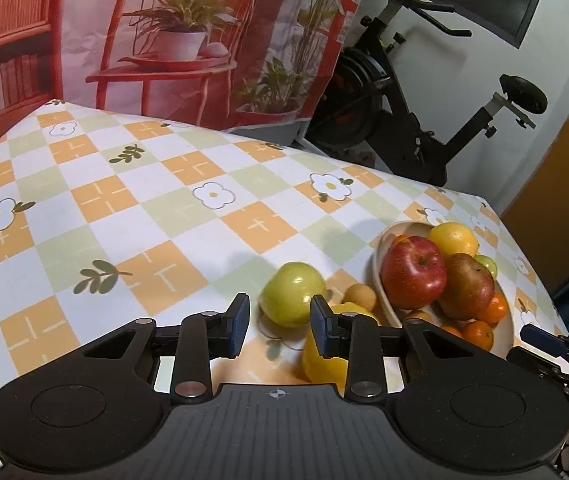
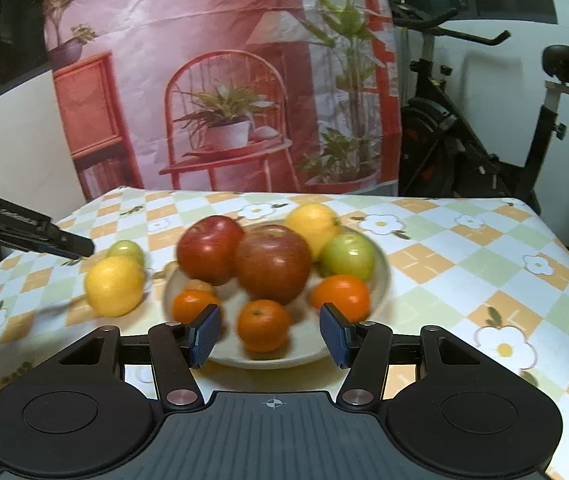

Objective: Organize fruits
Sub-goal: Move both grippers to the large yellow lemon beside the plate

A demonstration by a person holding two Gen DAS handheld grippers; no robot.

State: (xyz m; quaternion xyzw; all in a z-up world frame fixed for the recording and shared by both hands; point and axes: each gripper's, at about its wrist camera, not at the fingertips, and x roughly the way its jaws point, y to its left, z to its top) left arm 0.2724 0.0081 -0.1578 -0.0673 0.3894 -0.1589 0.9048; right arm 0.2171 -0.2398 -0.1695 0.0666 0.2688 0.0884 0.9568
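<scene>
Nearest to view are the two grippers, each with its jaws apart and nothing between the pads: the left gripper (image 1: 279,326) hangs tilted down over the loose fruit, and the right gripper (image 2: 270,336) sits lower-angled at the near rim of the bowl (image 2: 380,280). Beneath lies the checked tablecloth (image 1: 132,216), and the bowl on it is heaped with two red apples, one of them a big red apple (image 2: 272,264), plus a lemon, a green apple and several oranges. Three fruits are not yet in it: a loose green apple (image 1: 290,294), a yellow lemon (image 1: 324,360) right under the left gripper, and a small tan fruit (image 1: 360,296) touching the bowl's side. My worry is the pile: another round fruit dropped on top could roll off, or knock an orange (image 2: 262,324) over the low rim. The lemon could also squirt sideways if pinched off-centre.
</scene>
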